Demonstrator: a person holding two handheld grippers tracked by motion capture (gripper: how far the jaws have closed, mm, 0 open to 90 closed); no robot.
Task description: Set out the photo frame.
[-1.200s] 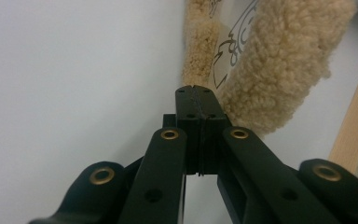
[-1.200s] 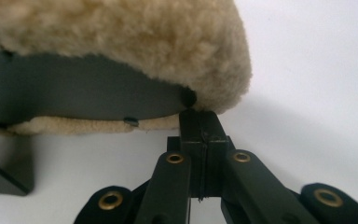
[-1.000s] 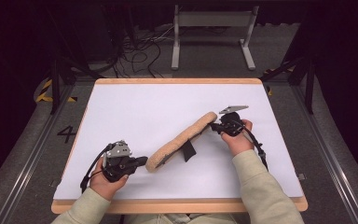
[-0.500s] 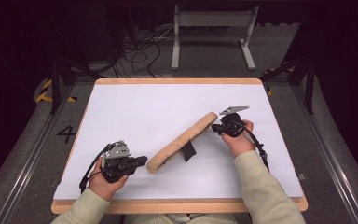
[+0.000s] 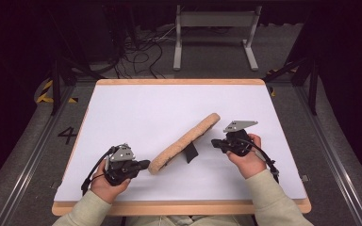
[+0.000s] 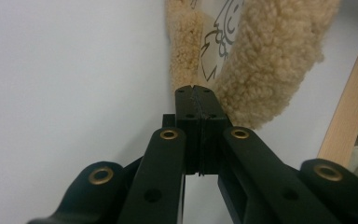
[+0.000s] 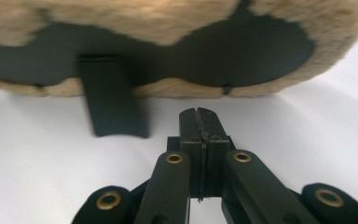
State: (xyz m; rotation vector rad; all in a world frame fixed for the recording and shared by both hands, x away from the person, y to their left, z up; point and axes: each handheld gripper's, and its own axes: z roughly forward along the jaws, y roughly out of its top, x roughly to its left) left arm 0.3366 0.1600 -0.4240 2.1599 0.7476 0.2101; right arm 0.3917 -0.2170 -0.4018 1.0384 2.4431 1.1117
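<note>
A fluffy tan picture frame [image 5: 184, 140] stands slanted on the white table, propped by its black back stand [image 5: 190, 151]. My left gripper [image 5: 146, 164] is shut and empty, its tips right at the frame's near left end. The left gripper view puts the woolly rim [image 6: 270, 60] and a printed picture just past the shut tips [image 6: 194, 88]. My right gripper [image 5: 213, 142] is shut and empty behind the frame, a short way off. From the right gripper view, the black back [image 7: 205, 51] and the stand [image 7: 114, 98] lie beyond the shut tips [image 7: 196, 112].
The white table top [image 5: 136, 108] has a wooden edge [image 5: 179, 206] along the front. Beyond the far edge, on the dark floor, are cables [image 5: 141, 52] and a grey metal stand [image 5: 214, 33]. A floor mark reading 4 [image 5: 68, 135] lies left of the table.
My right gripper has drawn back from the frame's far end toward the person. The frame and the left gripper have stayed in place.
</note>
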